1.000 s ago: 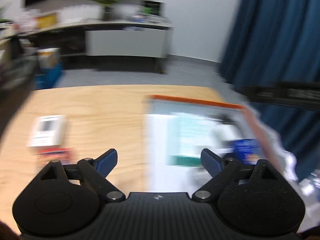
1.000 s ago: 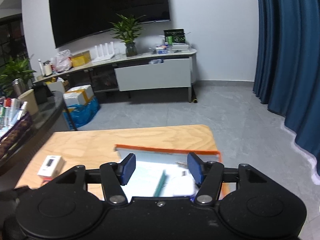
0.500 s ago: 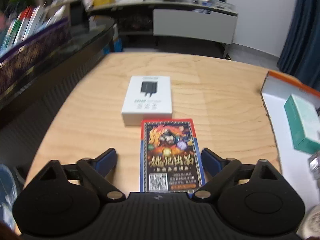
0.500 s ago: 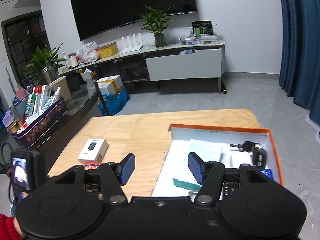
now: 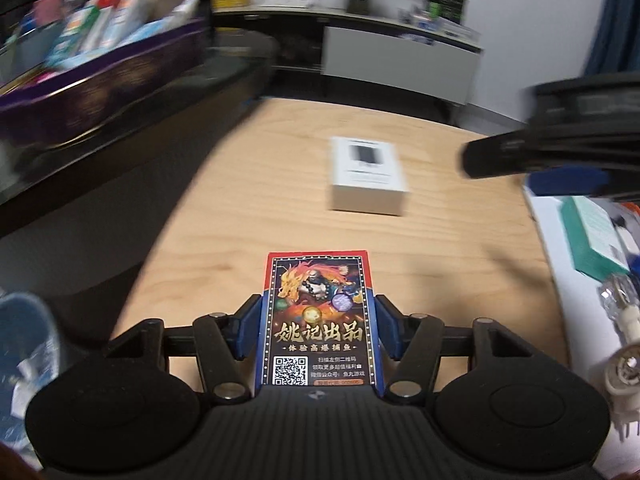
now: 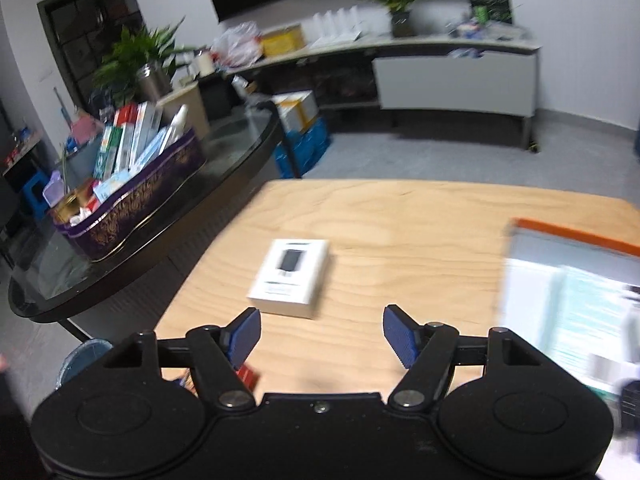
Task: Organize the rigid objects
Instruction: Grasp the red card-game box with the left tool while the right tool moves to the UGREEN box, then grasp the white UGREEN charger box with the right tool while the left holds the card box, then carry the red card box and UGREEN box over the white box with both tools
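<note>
Blue-padded left hand-held gripper [image 5: 316, 330] closing around card box [image 5: 318, 320] on desk [image 5: 440, 256]; right hand-held gripper [image 6: 320, 336] opening, empty, near white box [image 6: 290, 276].

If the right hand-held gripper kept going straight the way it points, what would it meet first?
Most likely the white box on the wooden table; it lies just ahead of the right hand-held gripper, slightly left of centre. Nothing is between the opening jaws.

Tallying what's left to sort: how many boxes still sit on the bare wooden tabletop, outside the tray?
2: a card box between the closing left gripper pads, and a white box farther along the table. Others may be hidden.
</note>
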Demonstrator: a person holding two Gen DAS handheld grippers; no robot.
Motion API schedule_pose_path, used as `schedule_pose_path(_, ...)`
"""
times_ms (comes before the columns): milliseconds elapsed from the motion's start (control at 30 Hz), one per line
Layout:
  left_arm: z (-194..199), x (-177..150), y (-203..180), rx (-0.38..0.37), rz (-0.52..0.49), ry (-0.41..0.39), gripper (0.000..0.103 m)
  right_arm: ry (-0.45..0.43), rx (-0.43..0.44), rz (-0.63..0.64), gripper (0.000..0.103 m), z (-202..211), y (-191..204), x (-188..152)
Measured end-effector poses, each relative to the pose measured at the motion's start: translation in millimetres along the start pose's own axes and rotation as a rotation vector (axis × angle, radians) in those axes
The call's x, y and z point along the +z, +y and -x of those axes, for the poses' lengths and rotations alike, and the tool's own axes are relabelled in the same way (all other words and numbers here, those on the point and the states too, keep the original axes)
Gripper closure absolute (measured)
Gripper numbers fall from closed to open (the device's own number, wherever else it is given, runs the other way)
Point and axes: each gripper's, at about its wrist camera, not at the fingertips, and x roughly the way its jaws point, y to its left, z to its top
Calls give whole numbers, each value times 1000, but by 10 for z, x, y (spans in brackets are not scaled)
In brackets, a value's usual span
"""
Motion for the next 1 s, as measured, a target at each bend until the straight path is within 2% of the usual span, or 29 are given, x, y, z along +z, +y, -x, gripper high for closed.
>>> schedule_pose_path(100,12,-3,115,34,17,-22,43,38,-9,5,22,-382,245,143)
schedule_pose_path(200,2,-10,197,34,56,-31,43,89,-19,-45,22,-737,359,258)
schedule_pose_path(400,-39,22,292,26,102,-43,43,159,-140,-5,22,-1314,515,356)
schedule_pose_path(500,-52,29,298,33,108,-45,43,145,-180,60,32,-1376,541,334)
schedule_pose_path(533,-28,16,273,32,106,-47,43,145,-180,65,32,-1358,532,326)
schedule_pose_path(667,47,-4,231,8,85,-58,43,73,-181,88,32,-960,428,231)
schedule_pose_path(833,232,29,10,-68,42,-67,43,-31,-179,64,32,26,78,13)
schedule_pose_path(900,358,45,-150,-111,22,-81,43,-59,-203,35,32,459,-133,-139)
schedule_pose_path(1000,602,32,-477,-195,-18,-101,43,-104,-290,5,32,1106,-421,-396)
